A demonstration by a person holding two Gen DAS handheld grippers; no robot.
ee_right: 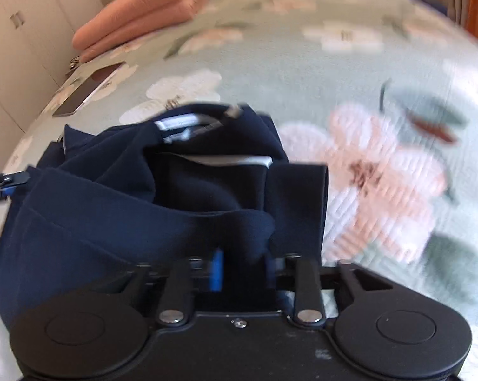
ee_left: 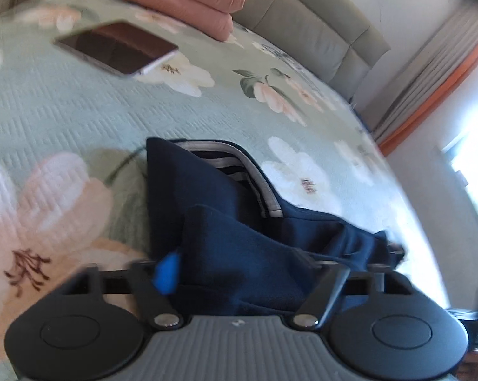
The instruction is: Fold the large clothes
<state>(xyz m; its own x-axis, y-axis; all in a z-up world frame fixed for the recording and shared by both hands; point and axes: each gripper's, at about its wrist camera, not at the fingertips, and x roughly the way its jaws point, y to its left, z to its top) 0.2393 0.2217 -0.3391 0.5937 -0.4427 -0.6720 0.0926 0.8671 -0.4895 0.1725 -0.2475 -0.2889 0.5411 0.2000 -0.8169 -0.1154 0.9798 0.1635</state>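
Note:
A dark navy garment (ee_left: 239,247) with a grey striped collar lies bunched on the floral bedspread (ee_left: 80,120). My left gripper (ee_left: 239,273) is shut on a fold of the navy cloth, which drapes over its fingers and hides the right pad. In the right wrist view the same garment (ee_right: 118,203) hangs in front of me. My right gripper (ee_right: 243,273) is shut on another fold of it, blue pads either side of the cloth. The left gripper's tip (ee_right: 7,184) shows at that view's left edge.
A tablet (ee_left: 115,47) lies on the bed to the far left. A folded pink blanket (ee_left: 175,0) sits at the head of the bed by the grey headboard (ee_left: 318,31). Curtains and a bright window are on the right. White wardrobes (ee_right: 23,31) stand beyond the bed.

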